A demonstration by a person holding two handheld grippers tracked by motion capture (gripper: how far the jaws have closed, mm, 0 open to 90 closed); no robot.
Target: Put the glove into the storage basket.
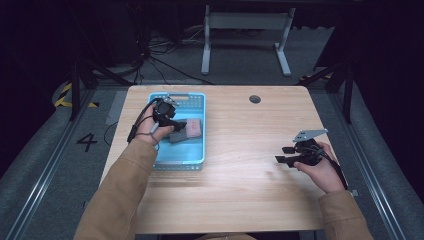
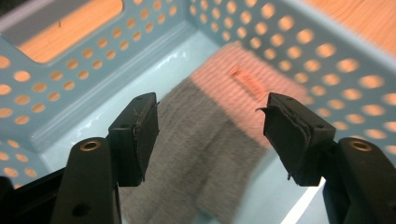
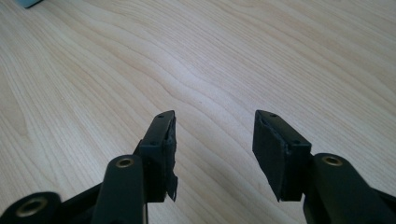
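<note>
Jaws of the left gripper are being held released above the grey-and-pink cloth lying in the blue basket at far left — the right gripper, unclenched, is gripping nothing over the table.

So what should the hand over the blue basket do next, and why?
Probably lift the left gripper up and out of the blue basket. Its jaws stand open with nothing pinched between them, and the grey and pink cloth lies loose on the basket floor below, so that job looks done. The right gripper is open over the bare table.
</note>
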